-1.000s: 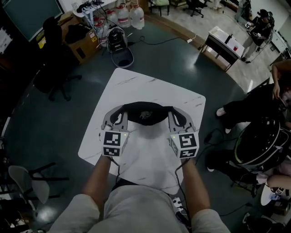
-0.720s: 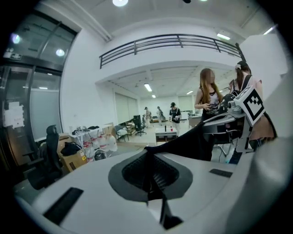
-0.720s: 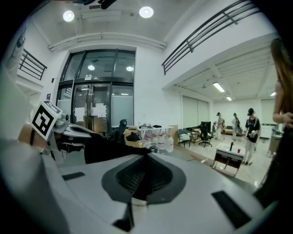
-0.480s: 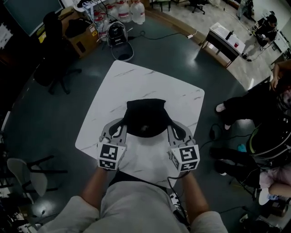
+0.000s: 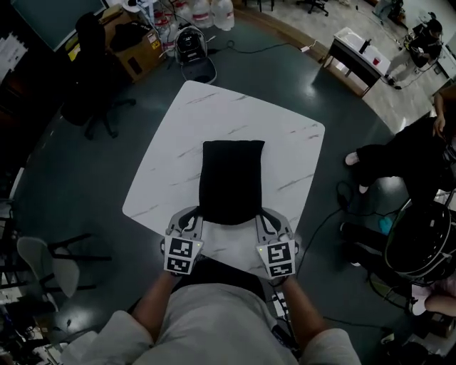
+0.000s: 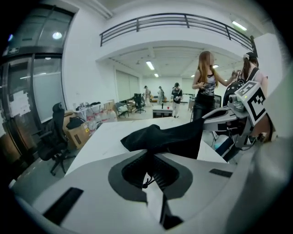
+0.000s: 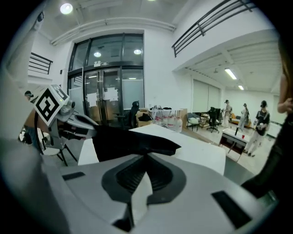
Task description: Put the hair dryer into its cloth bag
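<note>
On the table (image 5: 214,114), the cloth bag (image 5: 230,182), earlier bunched, now lies stretched out.

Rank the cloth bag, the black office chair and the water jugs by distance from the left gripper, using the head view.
1. cloth bag: pinched in the left gripper, lying on the table.
2. black office chair: on the floor, upper left.
3. water jugs: top edge, beyond the table.
</note>
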Demonstrator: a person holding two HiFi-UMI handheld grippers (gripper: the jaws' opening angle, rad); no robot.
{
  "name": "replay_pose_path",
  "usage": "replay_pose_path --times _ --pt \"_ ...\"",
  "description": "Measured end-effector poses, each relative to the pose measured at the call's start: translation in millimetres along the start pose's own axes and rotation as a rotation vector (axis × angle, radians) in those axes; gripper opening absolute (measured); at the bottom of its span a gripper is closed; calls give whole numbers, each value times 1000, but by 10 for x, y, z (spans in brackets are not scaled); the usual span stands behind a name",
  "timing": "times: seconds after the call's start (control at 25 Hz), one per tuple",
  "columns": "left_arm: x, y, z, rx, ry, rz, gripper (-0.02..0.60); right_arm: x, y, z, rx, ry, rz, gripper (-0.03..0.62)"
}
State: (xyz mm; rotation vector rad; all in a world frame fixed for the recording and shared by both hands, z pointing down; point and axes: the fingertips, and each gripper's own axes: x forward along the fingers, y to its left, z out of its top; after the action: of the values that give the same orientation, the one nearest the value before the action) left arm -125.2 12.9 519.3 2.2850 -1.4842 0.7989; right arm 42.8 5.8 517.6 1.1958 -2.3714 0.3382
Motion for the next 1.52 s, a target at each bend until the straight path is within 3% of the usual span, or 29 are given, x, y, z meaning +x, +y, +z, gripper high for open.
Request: replay_pose_path --times 0.16,0.56,0.64,0.76,0.92,1.12,1.24,1.4,1.52 --pt "17 -122 -333 6 51 -35 12 -31 115 -377 25 42 -34 20" --pt "136 -209 -876 -1 70 -88 12 -26 311 -913 102 101 -181 20" --pt "103 -283 -963 9 82 -117 15 -89 345 -974 91 132 -219 23" --pt "32 -330 -1002 19 76 -138 48 -211 446 -962 80 136 -276 104" --pt "-160 -396 -1070 48 80 -174 66 -343 711 -860 115 104 -323 104" --pt "-467 -387 -937 46 -5 -189 66 -603 919 -626 154 39 -392 101" --pt "-738 -396 -883 -15 -43 -210 48 -765 1081 -452 182 -31 -425 35" --pt "-980 -470 -599 3 -151 -232 9 -909 1246 -152 284 -157 -425 17" --pt "-1095 -452 -359 -41 -223 -248 9 -959 1341 48 264 -191 -454 15"
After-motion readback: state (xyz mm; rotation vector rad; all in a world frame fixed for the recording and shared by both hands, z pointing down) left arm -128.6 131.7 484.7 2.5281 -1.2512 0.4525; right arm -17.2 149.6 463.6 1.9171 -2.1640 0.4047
